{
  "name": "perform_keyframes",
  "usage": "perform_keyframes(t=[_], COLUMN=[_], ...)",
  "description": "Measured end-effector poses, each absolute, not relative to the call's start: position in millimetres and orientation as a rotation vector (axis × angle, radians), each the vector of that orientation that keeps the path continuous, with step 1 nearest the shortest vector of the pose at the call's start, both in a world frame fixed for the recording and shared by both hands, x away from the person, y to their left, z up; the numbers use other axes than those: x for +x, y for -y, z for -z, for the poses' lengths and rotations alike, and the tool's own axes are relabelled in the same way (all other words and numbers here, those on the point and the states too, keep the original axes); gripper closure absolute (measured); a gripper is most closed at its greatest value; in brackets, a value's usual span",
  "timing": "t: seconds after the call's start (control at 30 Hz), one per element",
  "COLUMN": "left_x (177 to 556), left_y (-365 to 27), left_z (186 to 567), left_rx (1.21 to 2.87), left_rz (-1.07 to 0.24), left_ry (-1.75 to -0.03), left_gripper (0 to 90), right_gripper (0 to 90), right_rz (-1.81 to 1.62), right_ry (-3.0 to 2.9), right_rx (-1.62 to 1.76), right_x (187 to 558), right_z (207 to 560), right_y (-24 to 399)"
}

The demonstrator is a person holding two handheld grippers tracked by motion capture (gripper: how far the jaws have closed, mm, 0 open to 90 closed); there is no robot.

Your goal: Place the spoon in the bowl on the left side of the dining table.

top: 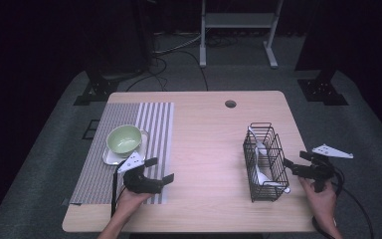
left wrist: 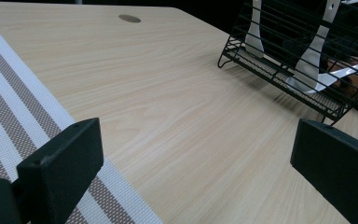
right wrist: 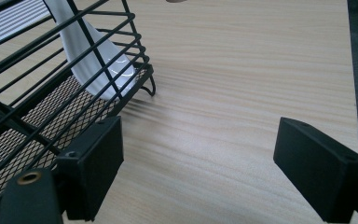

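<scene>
A black wire basket (top: 263, 162) stands on the right of the wooden table (top: 209, 149) with white spoons (top: 259, 149) leaning inside it. A pale green bowl (top: 124, 138) rests on a small white plate (top: 110, 157) on the striped placemat (top: 104, 149). My left gripper (top: 160, 169) is open over the mat's right edge, near the bowl, with nothing between its jaws (left wrist: 198, 172). My right gripper (top: 294, 159) is open just right of the basket. In the right gripper view (right wrist: 205, 163) its left jaw sits beside the basket's (right wrist: 51, 93) wire wall, and a spoon (right wrist: 91, 56) shows inside.
A round cable hole (top: 230, 104) is at the table's far edge. Bare wood lies between the mat and the basket (left wrist: 298, 56). Dark stands and cables sit on the floor beyond the table.
</scene>
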State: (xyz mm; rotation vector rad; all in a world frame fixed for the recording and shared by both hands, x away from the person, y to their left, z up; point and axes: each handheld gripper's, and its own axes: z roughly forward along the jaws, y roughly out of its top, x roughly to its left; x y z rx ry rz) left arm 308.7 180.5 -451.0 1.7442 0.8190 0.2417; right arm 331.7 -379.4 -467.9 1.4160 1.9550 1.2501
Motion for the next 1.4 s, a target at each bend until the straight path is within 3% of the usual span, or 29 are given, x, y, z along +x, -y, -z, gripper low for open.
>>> perform_keyframes(t=[0.07, 1.4], left_x=[308.2, 318.0], left_y=[-176.3, -84.5], left_z=[445.1, 417.8], left_rx=[1.728, 1.844], left_rz=[-0.189, -0.055], left_ry=[-0.823, -0.689], left_gripper=[3.0, 2.1], right_gripper=[14.8, 14.8], right_rz=[-1.248, -1.243], right_ry=[-1.964, -1.974], right_rx=[1.409, 1.409], right_x=[332.2, 334.5], right_z=[468.1, 467.8], right_y=[378.7, 376.5])
